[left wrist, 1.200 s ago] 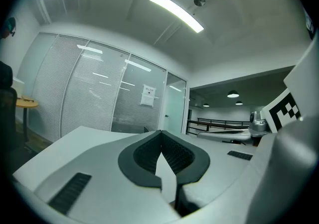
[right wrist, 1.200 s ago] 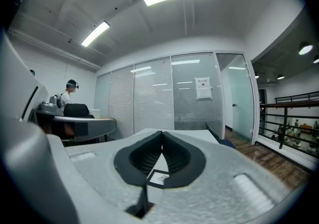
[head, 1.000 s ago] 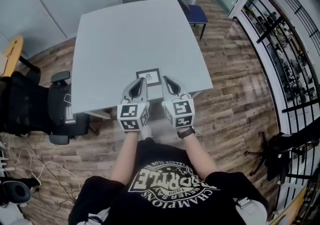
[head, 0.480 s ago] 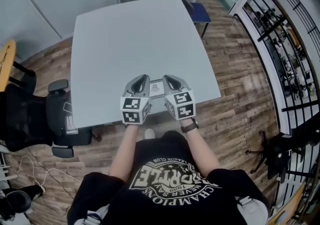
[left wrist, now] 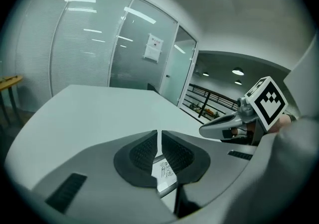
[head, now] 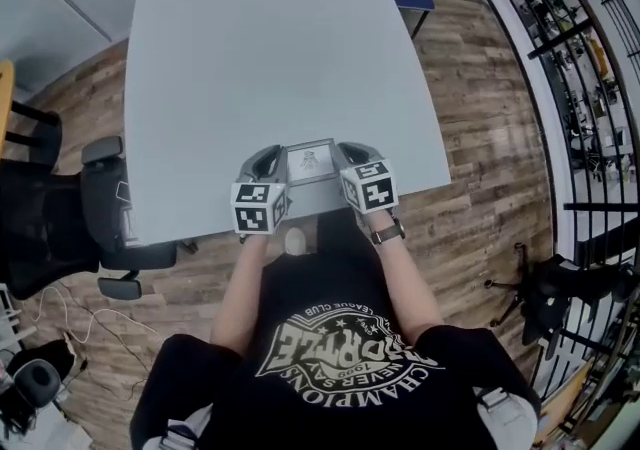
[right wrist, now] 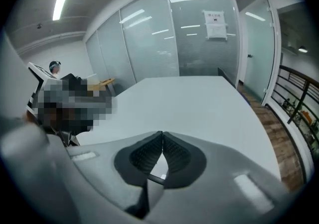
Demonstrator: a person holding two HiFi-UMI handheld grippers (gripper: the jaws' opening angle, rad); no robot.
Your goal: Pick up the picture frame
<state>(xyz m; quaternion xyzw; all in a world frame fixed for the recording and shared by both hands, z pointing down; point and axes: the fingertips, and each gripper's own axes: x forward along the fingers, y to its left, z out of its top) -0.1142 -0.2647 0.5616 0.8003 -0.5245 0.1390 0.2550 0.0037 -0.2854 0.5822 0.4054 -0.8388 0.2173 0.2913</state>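
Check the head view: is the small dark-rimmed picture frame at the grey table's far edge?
No, the small dark-rimmed picture frame lies near the close edge of the grey table, between the left gripper and right gripper.

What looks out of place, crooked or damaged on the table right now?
Nothing stands out. The picture frame lies flat near the front edge of the table, between the shut left gripper and the shut right gripper, with no visible damage.

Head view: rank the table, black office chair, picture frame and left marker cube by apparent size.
1. table
2. black office chair
3. picture frame and left marker cube: about alike. The cube sits nearer the camera, so I won't rank them.
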